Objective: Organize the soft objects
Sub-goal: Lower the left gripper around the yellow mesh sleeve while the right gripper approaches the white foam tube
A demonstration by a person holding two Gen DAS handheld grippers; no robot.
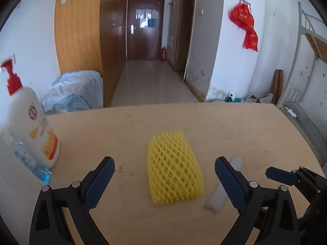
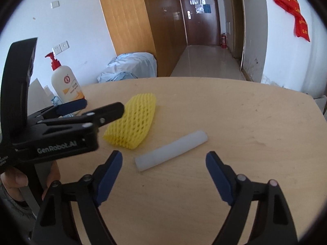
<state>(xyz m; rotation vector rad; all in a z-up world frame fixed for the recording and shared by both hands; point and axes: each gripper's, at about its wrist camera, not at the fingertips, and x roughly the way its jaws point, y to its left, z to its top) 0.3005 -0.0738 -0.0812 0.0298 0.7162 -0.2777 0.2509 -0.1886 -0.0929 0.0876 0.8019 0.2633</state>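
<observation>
Both grippers same build: left gripper (image 1: 164, 164) and right gripper (image 2: 164, 157) have black plastic arms, silver pivot screws, ribbed dark-blue pads on the jaws. White "GenRobot.AI" lettering on left body. Grey sleeve (image 2: 12, 206).

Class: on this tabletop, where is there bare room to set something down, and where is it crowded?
Free: the table's right side beyond the white foam tube, and the far strip behind the yellow foam net. Crowded: the left edge, around the lotion bottle and blue pack.
</observation>
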